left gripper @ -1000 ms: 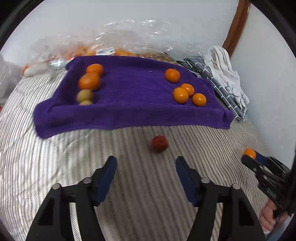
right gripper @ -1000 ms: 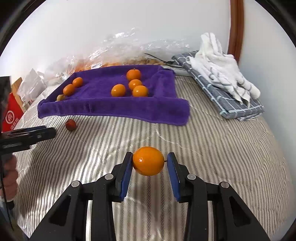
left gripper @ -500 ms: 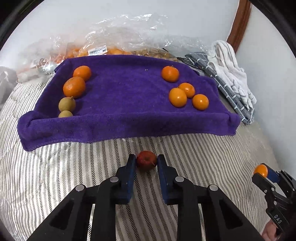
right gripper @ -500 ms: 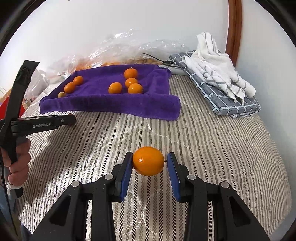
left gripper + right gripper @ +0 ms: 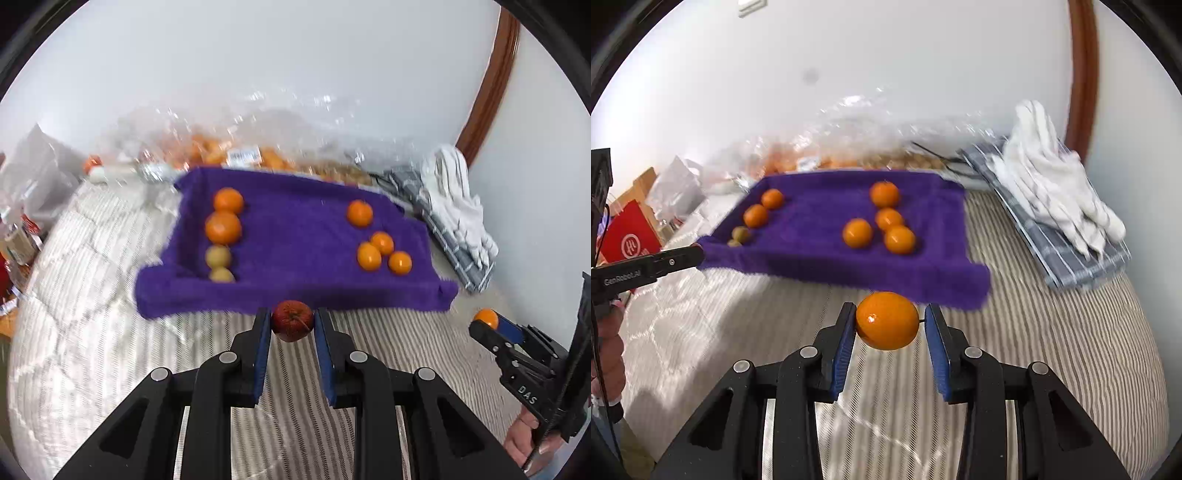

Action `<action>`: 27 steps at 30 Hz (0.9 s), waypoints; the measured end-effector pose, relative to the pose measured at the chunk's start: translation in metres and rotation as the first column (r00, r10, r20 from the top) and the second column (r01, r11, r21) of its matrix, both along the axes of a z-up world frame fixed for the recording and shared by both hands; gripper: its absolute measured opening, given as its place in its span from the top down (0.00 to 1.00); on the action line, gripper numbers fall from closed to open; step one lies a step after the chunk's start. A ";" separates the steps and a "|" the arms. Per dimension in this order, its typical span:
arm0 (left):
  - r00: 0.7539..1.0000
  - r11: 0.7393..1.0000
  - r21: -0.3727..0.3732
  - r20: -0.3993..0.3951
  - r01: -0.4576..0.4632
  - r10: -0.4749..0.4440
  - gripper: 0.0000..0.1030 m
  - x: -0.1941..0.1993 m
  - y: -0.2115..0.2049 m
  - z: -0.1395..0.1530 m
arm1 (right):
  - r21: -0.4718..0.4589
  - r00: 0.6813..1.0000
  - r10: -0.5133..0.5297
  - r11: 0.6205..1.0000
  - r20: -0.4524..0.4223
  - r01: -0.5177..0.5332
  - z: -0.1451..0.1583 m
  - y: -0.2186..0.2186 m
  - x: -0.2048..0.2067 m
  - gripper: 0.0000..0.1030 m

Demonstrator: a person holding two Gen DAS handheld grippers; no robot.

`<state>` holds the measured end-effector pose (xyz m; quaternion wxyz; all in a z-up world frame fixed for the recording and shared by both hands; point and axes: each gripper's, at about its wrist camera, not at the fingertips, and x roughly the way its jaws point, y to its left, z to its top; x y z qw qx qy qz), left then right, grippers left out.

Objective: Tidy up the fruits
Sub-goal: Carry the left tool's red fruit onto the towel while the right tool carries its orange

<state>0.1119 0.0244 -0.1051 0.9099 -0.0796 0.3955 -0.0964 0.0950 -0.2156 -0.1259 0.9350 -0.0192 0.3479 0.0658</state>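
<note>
Since a second ago the left gripper has closed on the red fruit and lifted it off the striped cover. Its pads pinch the fruit, hanging before the purple towel. The right gripper clamps an orange above the cover. Oranges and two green fruits sit on the towel; folded cloths lie right.

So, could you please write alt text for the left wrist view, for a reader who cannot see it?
The left gripper holds a small red fruit between its blue jaws, above a striped bed cover. Behind lies a purple towel with oranges and two green fruits. At right, the right gripper holds an orange.
</note>
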 end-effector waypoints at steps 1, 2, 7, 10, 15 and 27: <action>1.000 1.000 0.006 0.011 -0.004 0.004 0.78 0.000 0.002 0.006 | -0.001 1.000 0.005 1.000 0.007 -0.005 0.004 0.004 0.002 0.63; 1.000 1.000 0.011 0.021 -0.009 0.009 0.78 0.000 0.005 0.011 | 0.000 1.000 0.010 1.000 0.013 -0.010 0.008 0.008 0.004 0.63; 0.998 0.999 -0.011 0.048 -0.034 0.034 0.78 0.008 0.016 0.031 | 0.014 0.998 0.041 0.999 0.037 -0.041 0.030 0.022 0.016 0.63; 0.997 0.999 -0.012 0.061 -0.042 0.043 0.78 0.013 0.017 0.039 | 0.021 0.997 0.039 0.999 0.059 -0.041 0.045 0.025 0.026 0.63; 0.996 0.999 -0.010 0.082 -0.047 0.048 0.78 0.022 0.016 0.051 | 0.037 0.997 0.026 0.999 0.074 -0.029 0.060 0.022 0.041 0.63; 0.993 0.996 0.052 0.094 -0.076 0.071 0.78 0.058 0.016 0.055 | 0.028 0.997 -0.039 0.999 0.059 0.038 0.062 0.003 0.086 0.63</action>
